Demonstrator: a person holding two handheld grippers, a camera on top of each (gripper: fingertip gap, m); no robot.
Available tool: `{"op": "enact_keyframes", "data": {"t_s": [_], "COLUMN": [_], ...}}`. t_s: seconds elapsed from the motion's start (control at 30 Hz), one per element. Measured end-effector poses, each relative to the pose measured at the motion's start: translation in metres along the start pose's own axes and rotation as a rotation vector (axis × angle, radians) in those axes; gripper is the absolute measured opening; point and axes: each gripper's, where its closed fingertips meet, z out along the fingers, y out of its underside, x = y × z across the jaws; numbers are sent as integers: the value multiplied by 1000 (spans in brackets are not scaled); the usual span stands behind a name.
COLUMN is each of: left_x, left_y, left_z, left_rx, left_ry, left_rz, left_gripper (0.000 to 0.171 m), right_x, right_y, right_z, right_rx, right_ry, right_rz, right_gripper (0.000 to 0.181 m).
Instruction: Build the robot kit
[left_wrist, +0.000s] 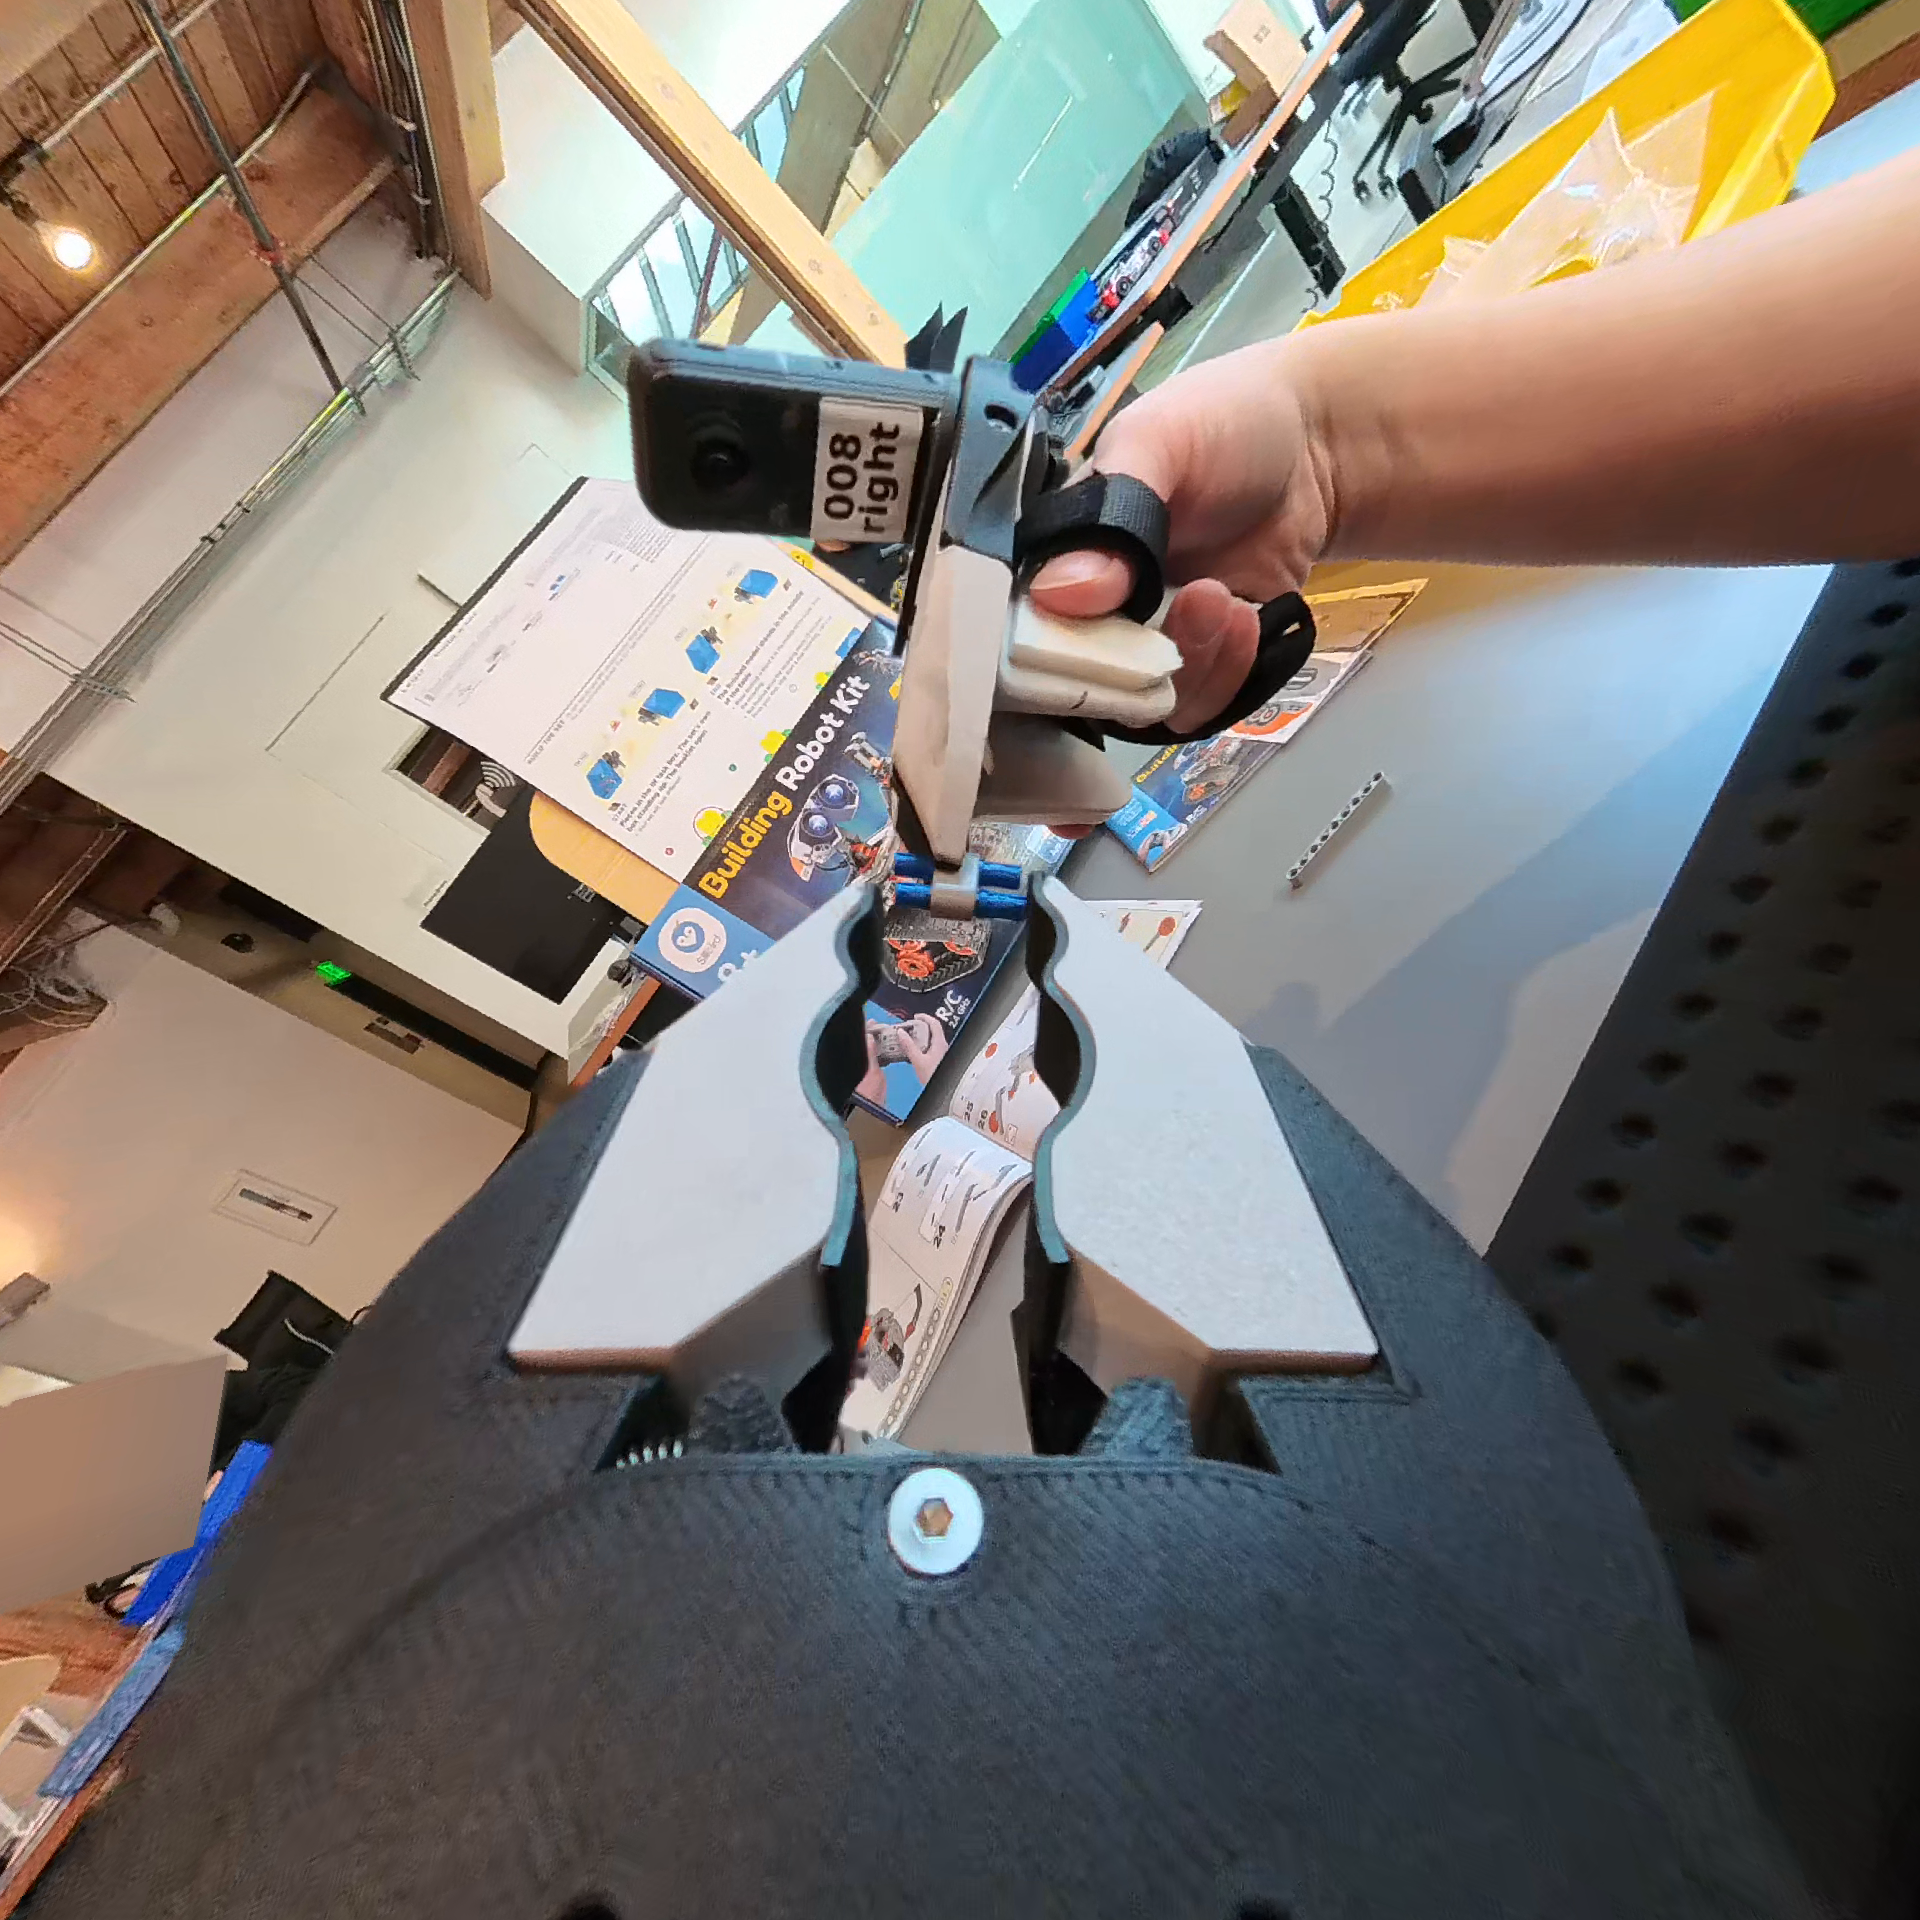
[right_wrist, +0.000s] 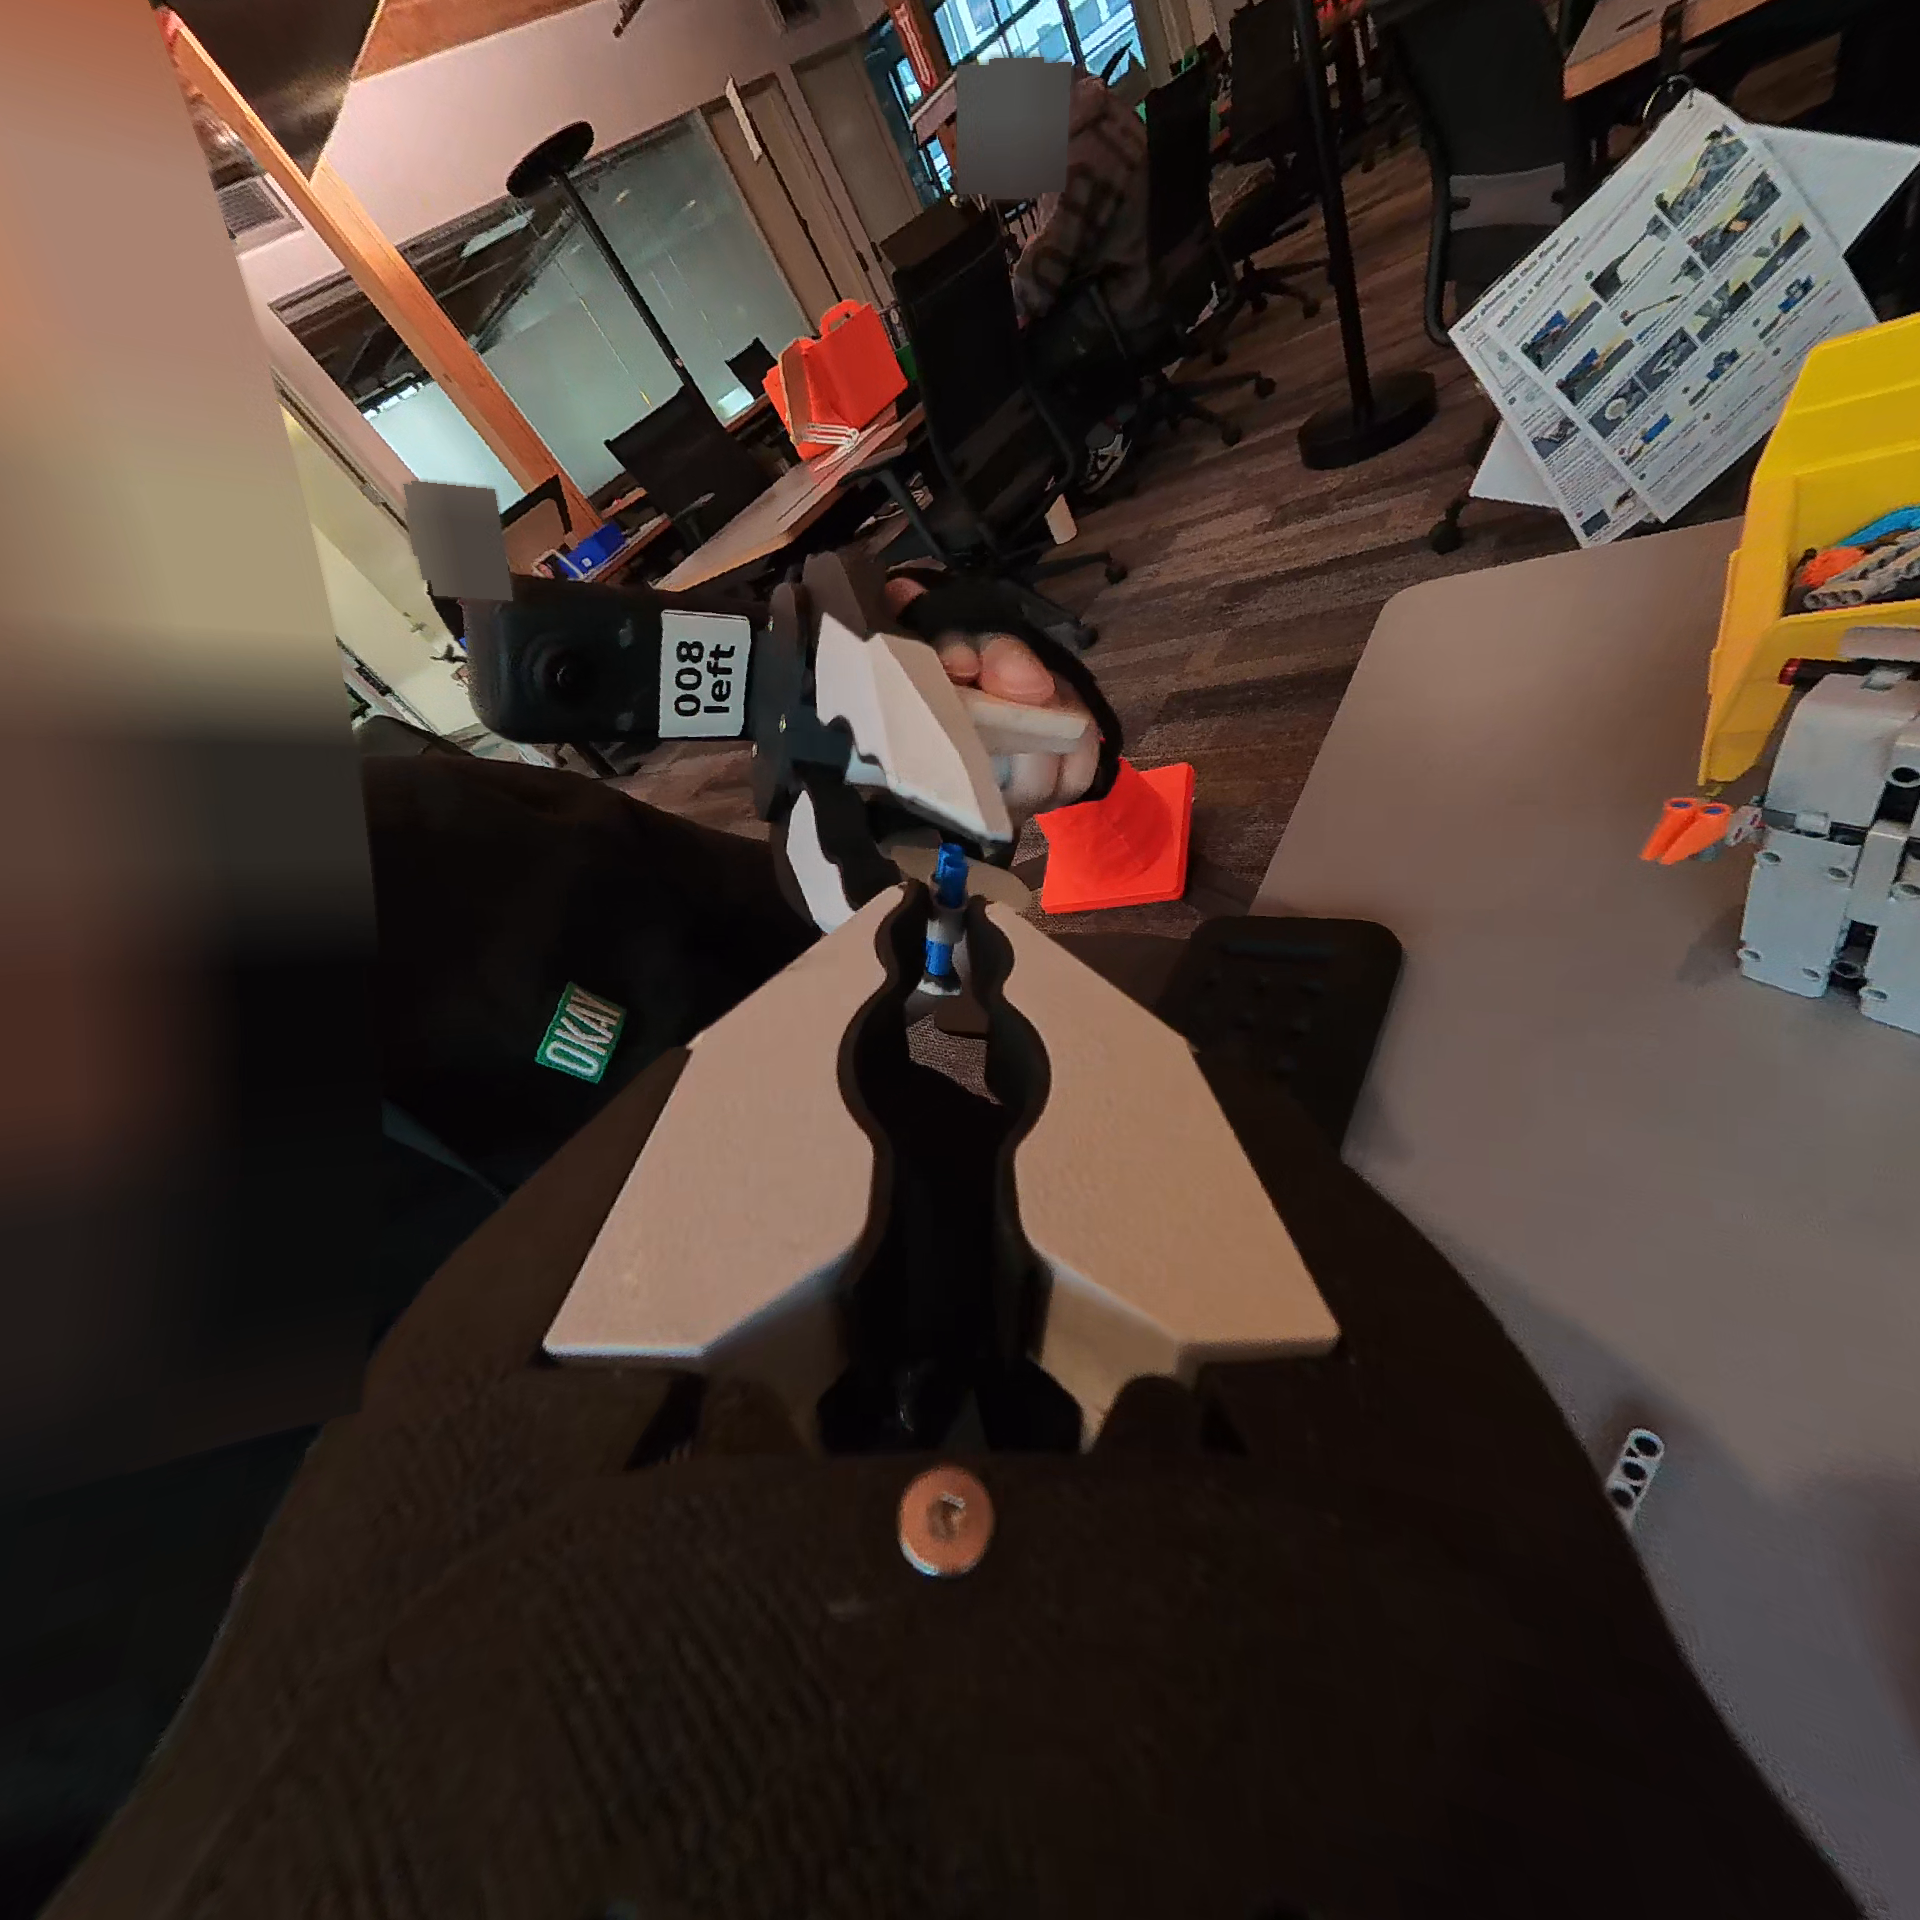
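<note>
- The left gripper (left_wrist: 951, 914) has its jaws partly open; its two grey fingertips stand on either side of a small part with blue pins (left_wrist: 954, 885), close to the pin ends, and whether they actually press on them I cannot tell.
- The right gripper (right_wrist: 943, 914) has its jaws drawn nearly together at the tips, pinching the same small part (right_wrist: 943, 935), whose pale middle piece and blue pins sit in the narrow gap just ahead of the jaws.
- In the left wrist view the right gripper (left_wrist: 951, 852) comes down from above, its pale tips closed on the grey middle of the part, held by a bare hand (left_wrist: 1216, 540).
- In the right wrist view the left gripper (right_wrist: 971, 847) reaches in from ahead, just beyond the right jaws, its tips at the far end of the part.
- Beyond the left jaws lie a blue kit box (left_wrist: 790, 831) and an open instruction booklet (left_wrist: 966, 1164) on a grey table (left_wrist: 1455, 935); a thin grey holed beam (left_wrist: 1337, 828) lies off to the right.
- To the right of the right jaws stand a grey block model (right_wrist: 1839, 873) and a yellow bin (right_wrist: 1829, 520); an orange cone (right_wrist: 1122, 842) lies on the floor past the tips.
</note>
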Motion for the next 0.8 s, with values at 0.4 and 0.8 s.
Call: {"op": "enact_keyframes", "data": {"t_s": [0.4, 0.8], "left_x": [-4, -7], "left_y": [-4, -18], "left_z": [-2, -9], "left_rx": [17, 72], "left_ry": [-13, -57], "left_rz": [-23, 2], "left_gripper": [22, 22], "right_x": [-5, -2], "right_y": [-2, -9], "right_z": [3, 1], "right_rx": [9, 68], "right_ry": [-36, -60], "right_rz": [43, 112], "right_gripper": [14, 4]}}
